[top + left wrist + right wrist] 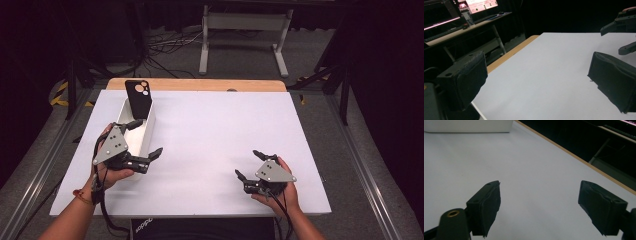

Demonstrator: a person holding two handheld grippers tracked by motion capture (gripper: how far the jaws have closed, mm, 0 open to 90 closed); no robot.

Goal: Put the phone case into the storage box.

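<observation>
Forearms enter from the near edge of the table, each hand carrying a gripper. At the near right, the right gripper sits low over the white surface, jaws spread wide with nothing between them; the right gripper view confirms this, showing both black pads far apart over bare table. At the near left, the left gripper is held beside a white bin, its jaws also wide open and empty. One jaw lies over the bin's opening, the other reaches just past the bin's right wall above the table. In the left gripper view, the two pads stand well apart with only white surface between them, and the right gripper appears farther off at the upper right. A black phone stands upright in the far end of the bin, leaning at its back wall, camera lenses at the top. Neither gripper touches the phone; the left one is near it, the right one well apart.
</observation>
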